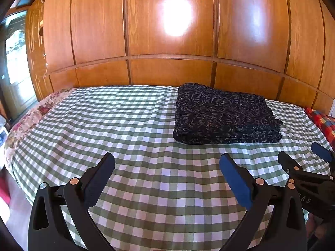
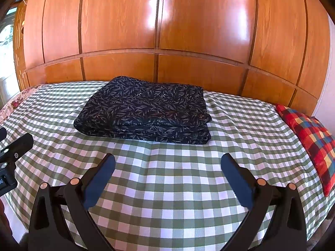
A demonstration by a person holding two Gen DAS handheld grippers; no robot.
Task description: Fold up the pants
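The pants point(image 1: 224, 117) are dark with a pale leaf print and lie folded in a compact rectangular stack on the checked bed cover; they also show in the right wrist view point(image 2: 146, 110). My left gripper point(image 1: 167, 163) is open and empty, hovering above the cover short of the pants and to their left. My right gripper point(image 2: 167, 163) is open and empty, hovering just in front of the stack. The right gripper also shows at the right edge of the left wrist view point(image 1: 301, 154). One finger of the left gripper shows at the left edge of the right wrist view point(image 2: 18, 144).
The green and white checked cover point(image 1: 125, 125) spans the bed. A wooden panelled wardrobe point(image 2: 167, 31) stands right behind it. A red plaid cushion point(image 2: 314, 140) lies at the right end. A floral bedspread edge point(image 1: 25, 125) shows at the left, with a doorway point(image 1: 14, 62) beyond.
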